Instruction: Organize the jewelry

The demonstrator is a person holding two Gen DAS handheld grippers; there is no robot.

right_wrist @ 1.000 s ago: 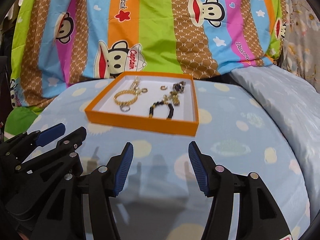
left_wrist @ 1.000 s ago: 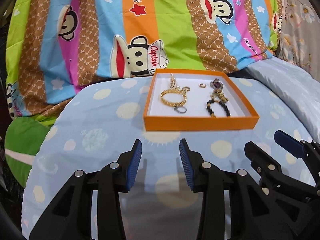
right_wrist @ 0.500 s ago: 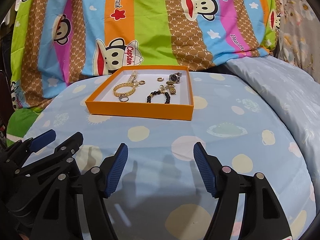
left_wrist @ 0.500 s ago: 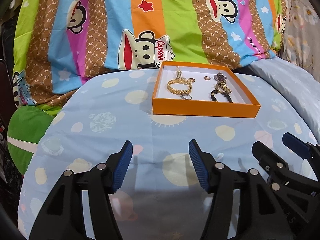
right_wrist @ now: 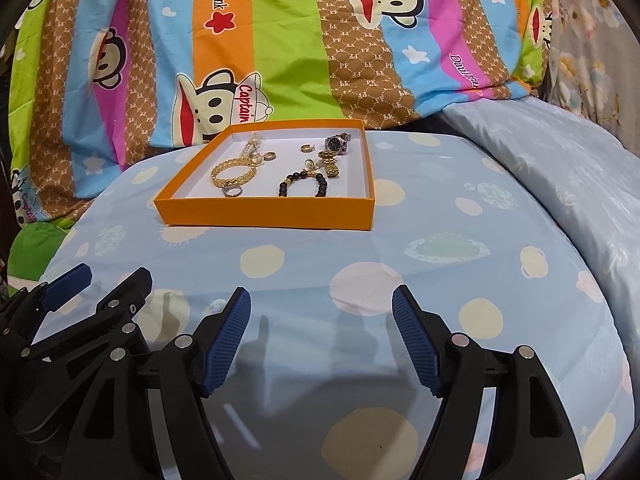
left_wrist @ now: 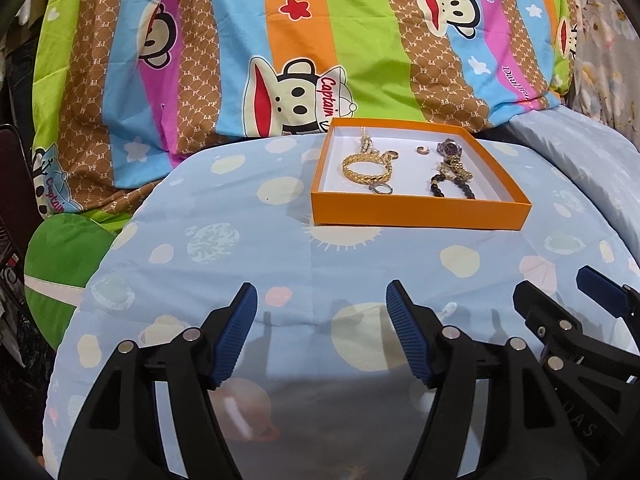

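An orange tray with a white floor sits on the pale blue spotted cover. Inside lie a gold chain bracelet, a silver ring, a black bead bracelet, a watch, a pearl strand and small rings. My left gripper hangs well short of the tray, its jaws opening with nothing between them. My right gripper is beside it, jaws also opening and empty. Each shows at the edge of the other's view.
A striped cartoon-monkey quilt rises behind the tray. A pale blue pillow lies at the right, and a green cushion at the left. The spotted cover spreads between the grippers and the tray.
Both grippers' jaws have spread wider. The tray looks smaller and farther away than a second ago, as both cameras have drawn back from it.
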